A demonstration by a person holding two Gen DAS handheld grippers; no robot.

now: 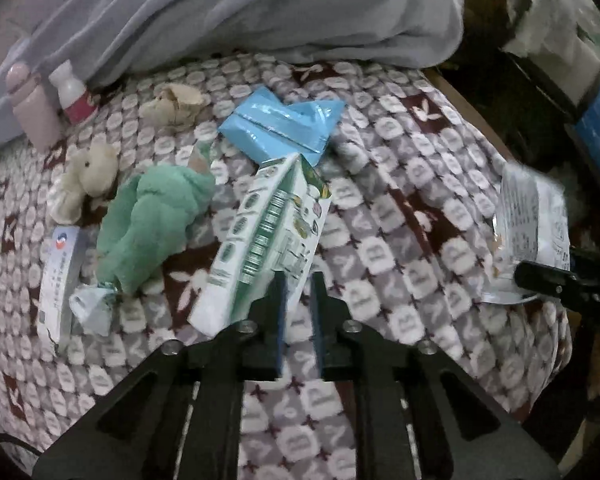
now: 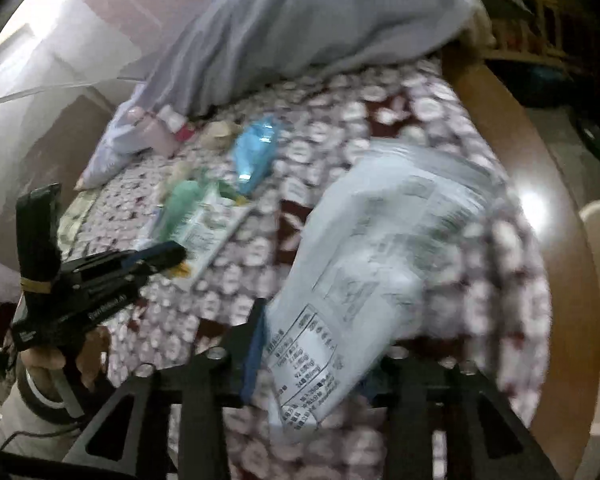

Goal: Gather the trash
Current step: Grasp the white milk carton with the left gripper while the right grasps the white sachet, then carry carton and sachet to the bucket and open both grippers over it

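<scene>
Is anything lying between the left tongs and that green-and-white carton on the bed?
Nothing visible does. The near corner of the carton sits right at the tips of the left tongs. The green plush toy lies beside it and the blue wrapper at its far end, neither in between.

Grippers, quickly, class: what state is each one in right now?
Left gripper: jaws closed on the corner of the green-and-white carton.
Right gripper: jaws closed on the white printed packet.
</scene>
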